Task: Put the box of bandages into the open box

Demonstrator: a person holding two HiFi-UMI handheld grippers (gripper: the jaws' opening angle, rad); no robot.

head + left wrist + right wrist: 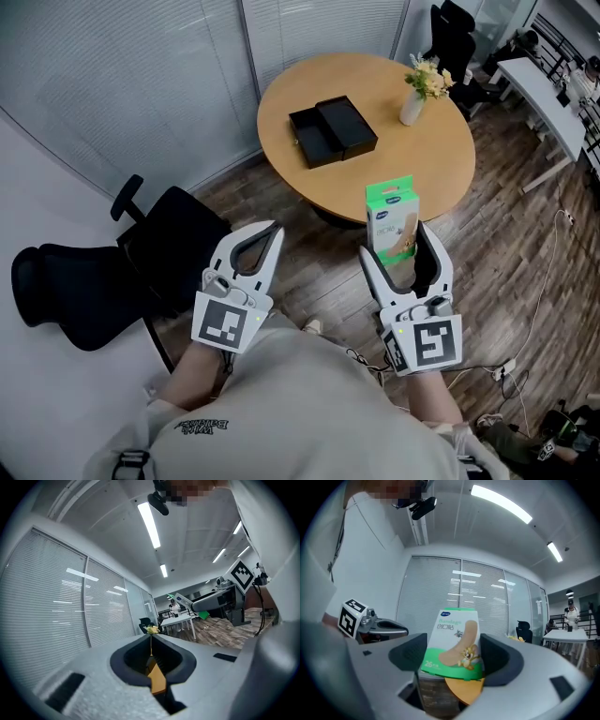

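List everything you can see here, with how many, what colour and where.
table: one, round, light wood, ahead at centre
open box: one, black, on the table's left part
vase of flowers: one, white vase with yellowish flowers, on the table's right part
box of bandages: one, green and white, upright between the right gripper's jaws, not yet over the table
office chair: one, black, on the floor at left
far chairs: black, beyond the table, count unclear
desk: one, white, far right
left gripper: white and black, jaws together, empty
right gripper: white and black, clamped on the box of bandages
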